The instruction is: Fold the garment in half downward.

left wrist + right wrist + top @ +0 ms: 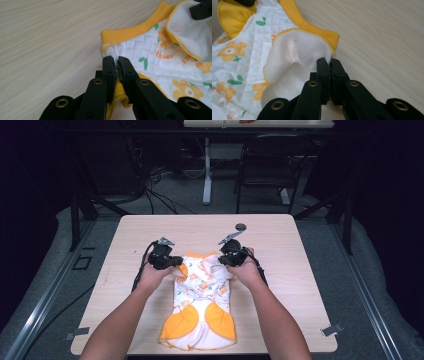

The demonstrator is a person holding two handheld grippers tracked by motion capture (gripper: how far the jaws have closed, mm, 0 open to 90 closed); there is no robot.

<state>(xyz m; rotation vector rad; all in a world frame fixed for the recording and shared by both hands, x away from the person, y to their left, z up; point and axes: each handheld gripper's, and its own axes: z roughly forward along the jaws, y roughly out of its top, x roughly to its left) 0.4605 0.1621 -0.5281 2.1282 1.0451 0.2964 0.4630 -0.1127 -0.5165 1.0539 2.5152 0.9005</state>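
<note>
the garment (202, 300) lies flat on the tabletop (280, 250), long axis running from the person toward the far edge. left gripper (172, 261) and right gripper (227, 259) each pinch 1 far corner, jaws closed on cloth.

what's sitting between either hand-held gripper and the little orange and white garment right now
Nothing visible. The left hand-held gripper and the right hand-held gripper are each already shut on the garment, near its far corners. The table around it is bare apart from a small dark disc further back.
</note>
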